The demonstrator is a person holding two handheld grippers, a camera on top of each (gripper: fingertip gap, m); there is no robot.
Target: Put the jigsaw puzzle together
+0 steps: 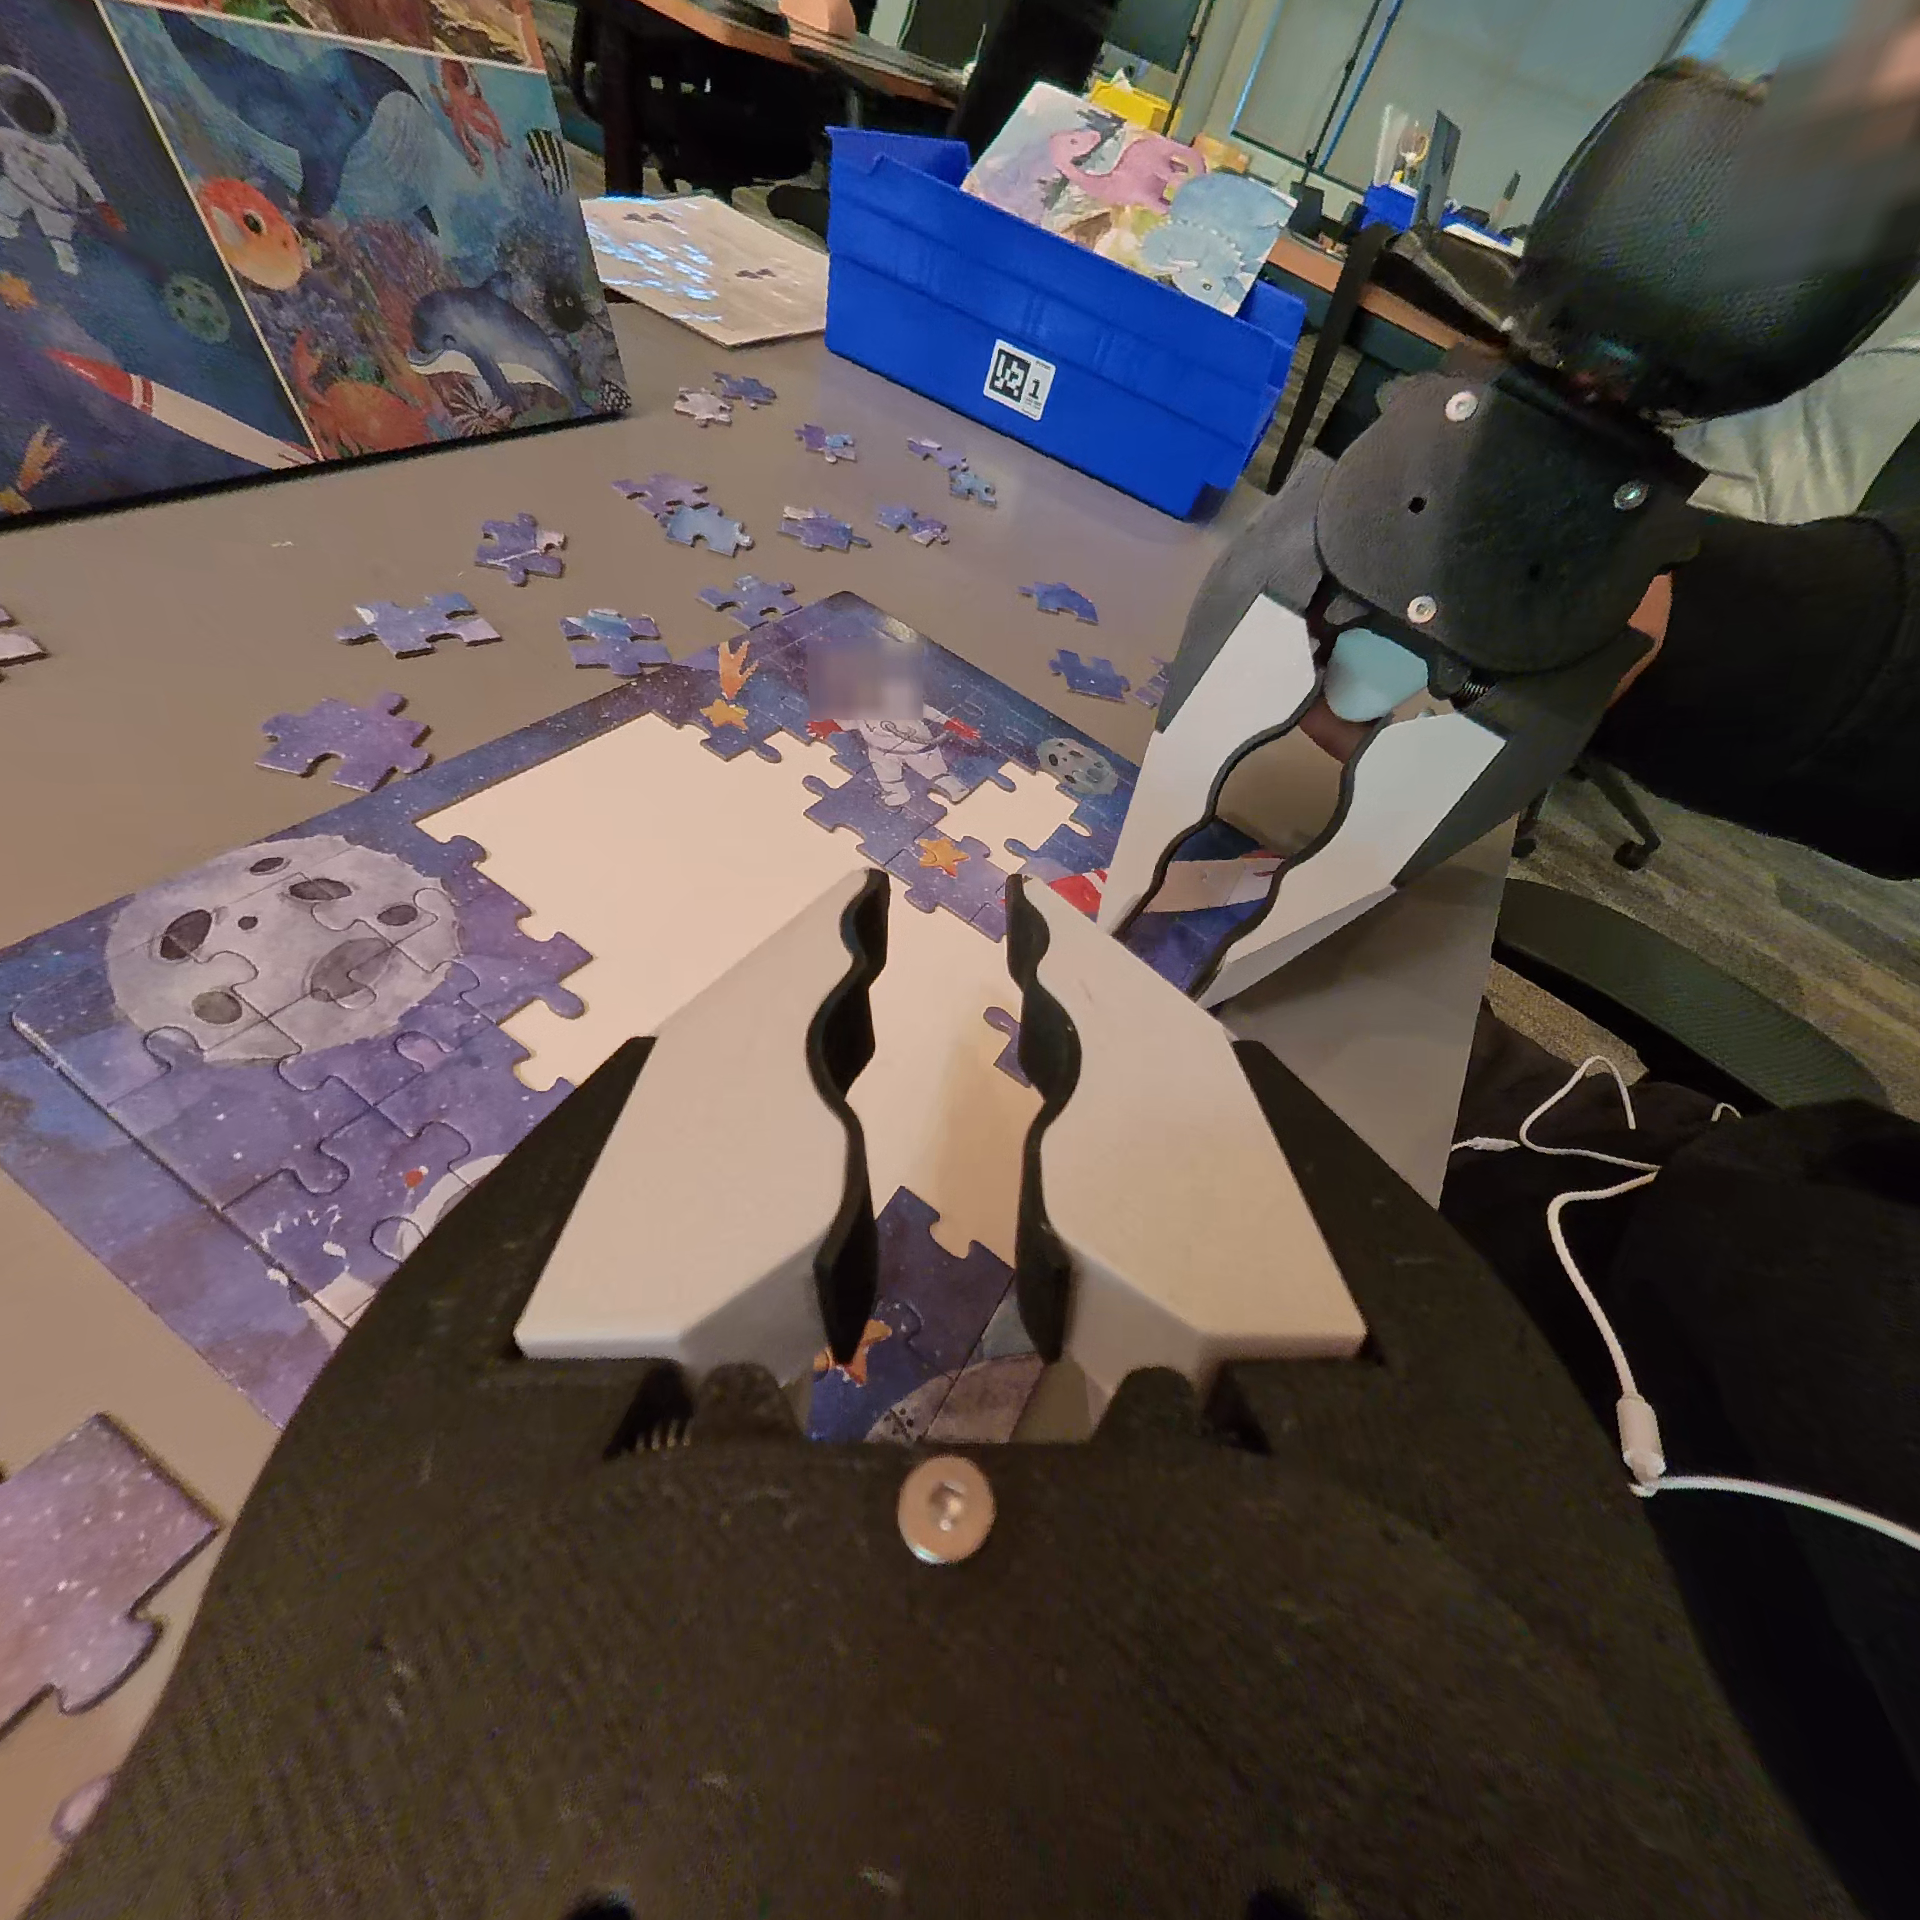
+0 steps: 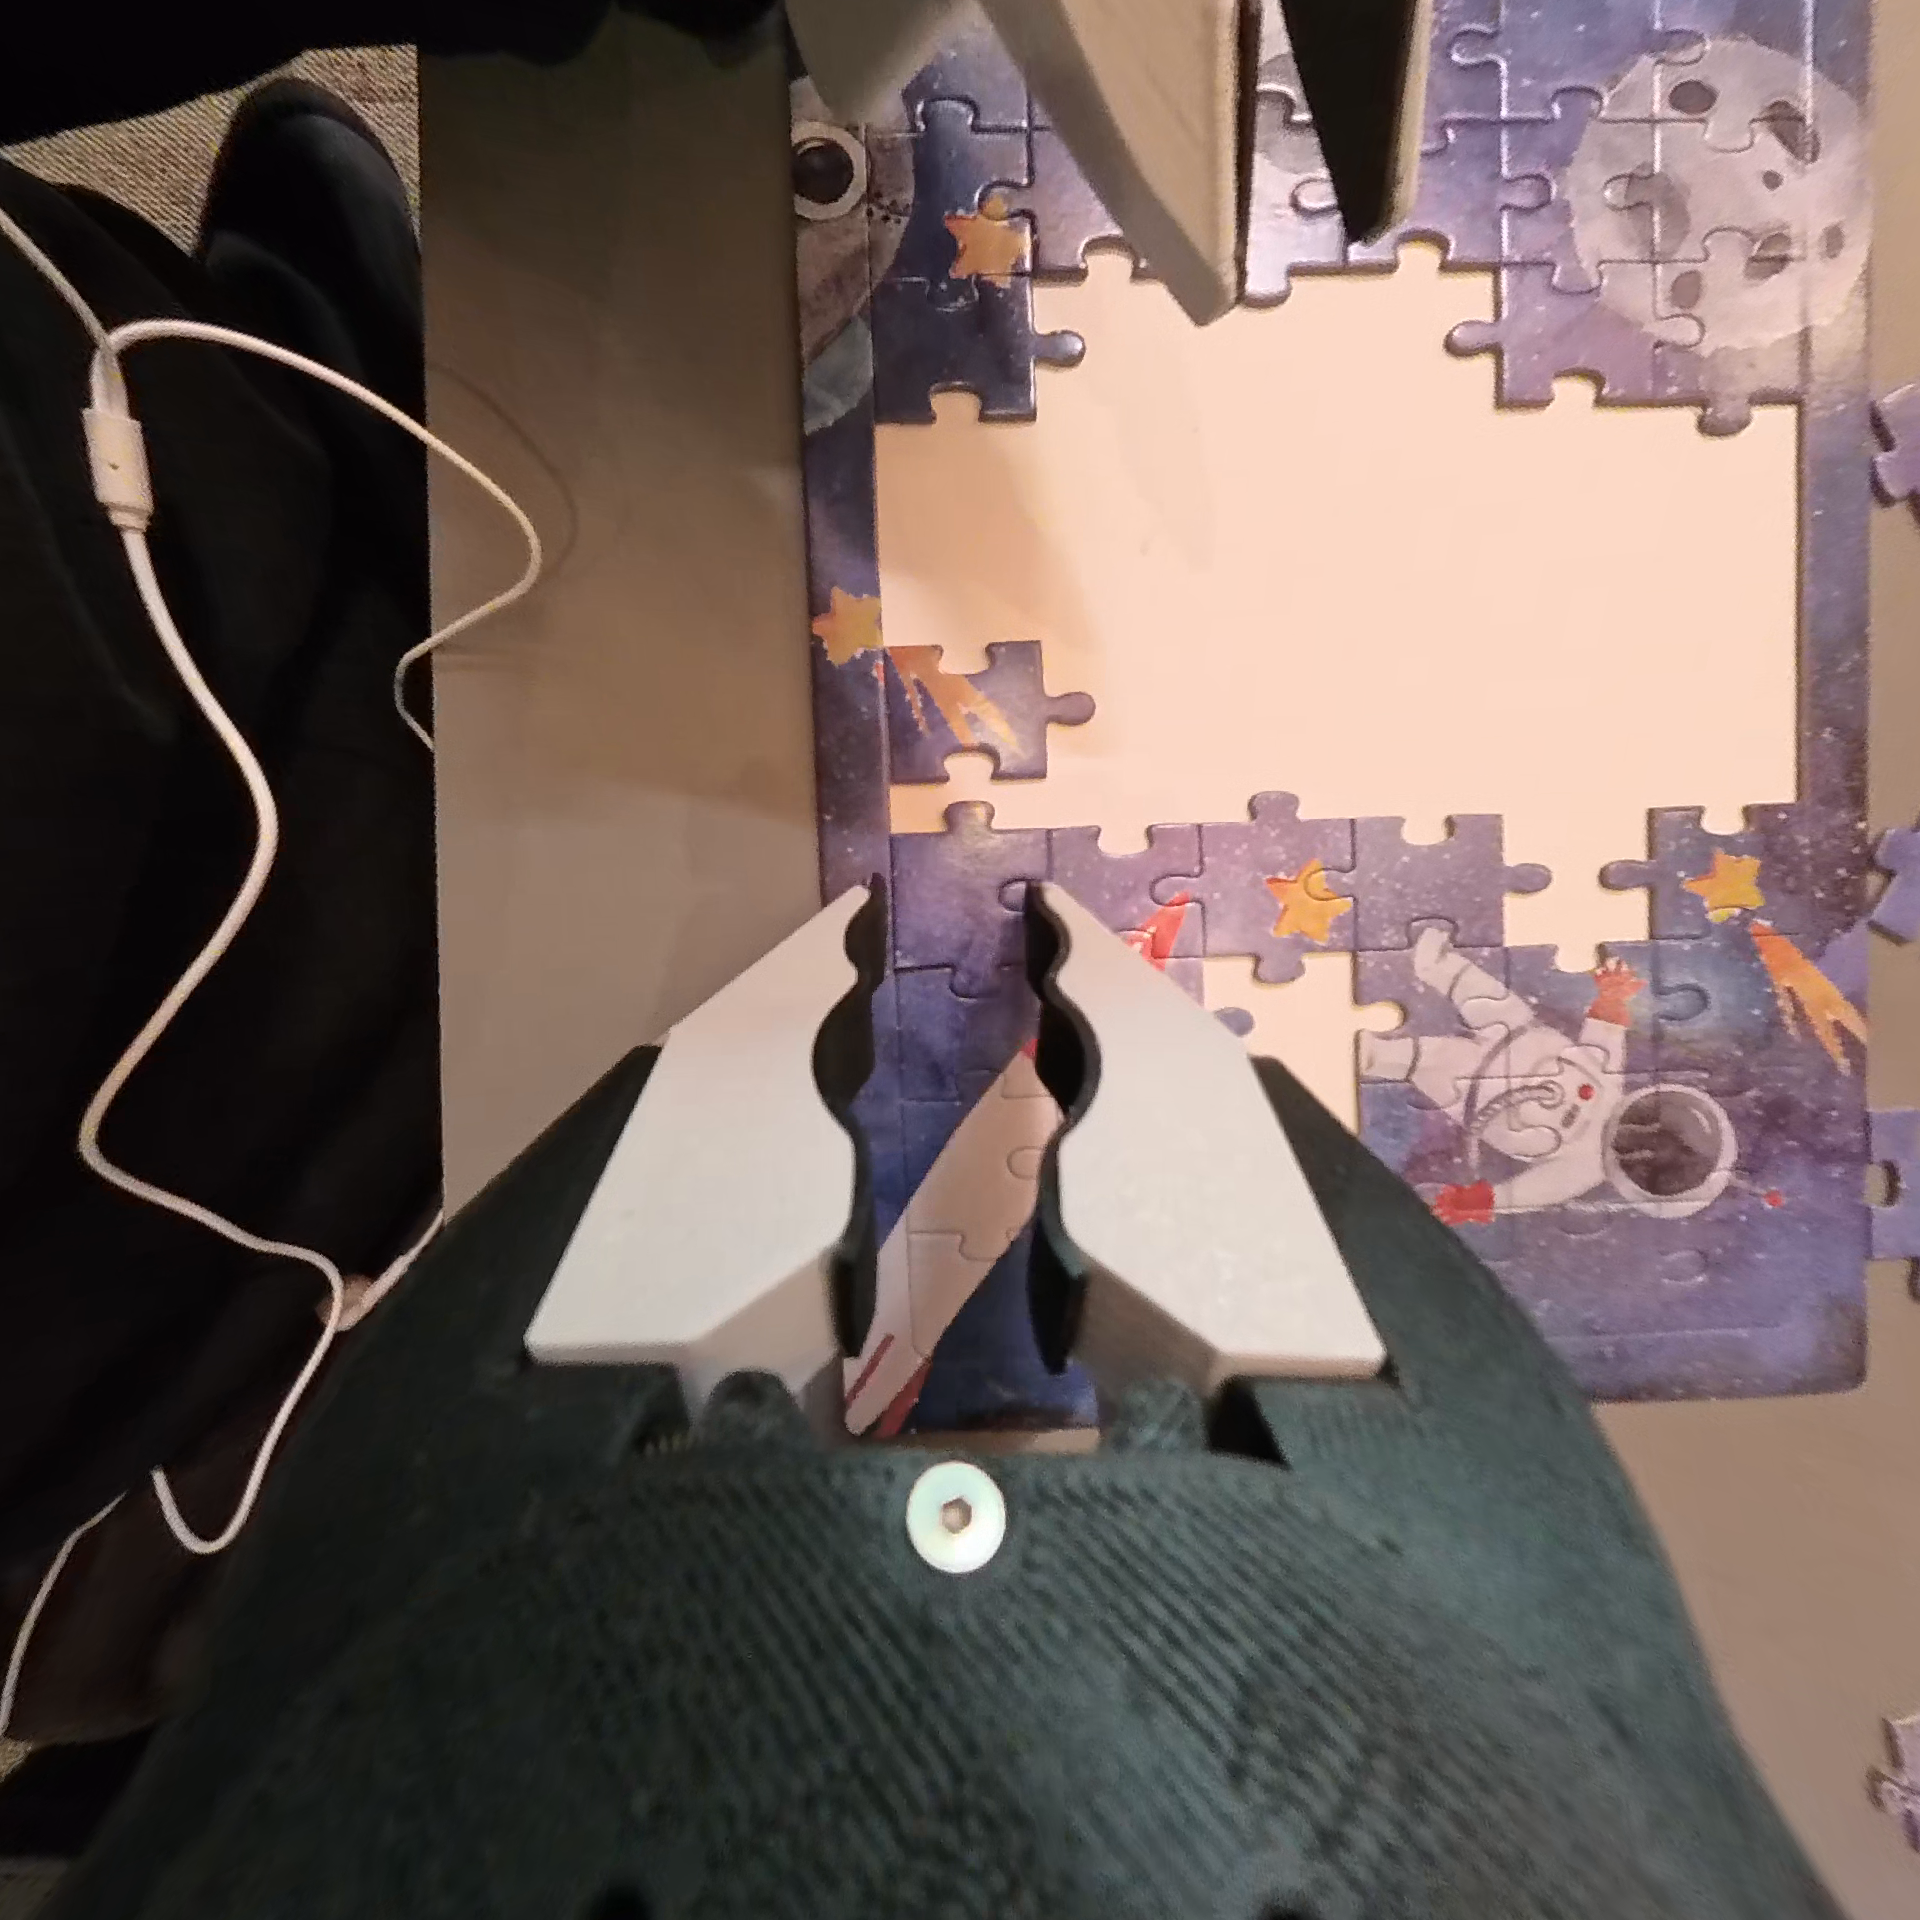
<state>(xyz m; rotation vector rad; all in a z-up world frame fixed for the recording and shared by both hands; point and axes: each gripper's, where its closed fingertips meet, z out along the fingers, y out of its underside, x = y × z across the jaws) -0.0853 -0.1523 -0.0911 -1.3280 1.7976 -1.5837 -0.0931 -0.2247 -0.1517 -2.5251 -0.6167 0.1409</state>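
- The space jigsaw [image 2: 1507, 1247] lies flat in its tray directly below and ahead of my right claw [image 2: 954, 899]; the rocket section [image 2: 966, 1195] sits right under the jaws, its long axis slanting up and to the right between the two fingers.
- My right claw stands spread with nothing in its grasp. Its tips are poised over the tray's near-left corner pieces, one tip above the frame border [image 2: 842, 623], the other above a seam between dark blue pieces; I cannot tell if they touch the cardboard.
- Ahead of the right claw, past the row of star pieces [image 2: 1309, 899], opens the bare cream tray floor [image 2: 1351, 582].
- My left claw [image 1: 948, 909] comes in from the opposite side, also spread and holding nothing, hovering above that bare floor with the moon section [image 1: 281, 956] off to its left.
- By my reckoning the right claw is the nearer to the rocket corner.
- Loose purple pieces [image 1: 343, 738] lie scattered on the grey table [image 1: 208, 592] beyond the left claw, well apart from both.
- Farther out: a blue bin [image 1: 1039, 312], a picture box [image 1: 312, 229].
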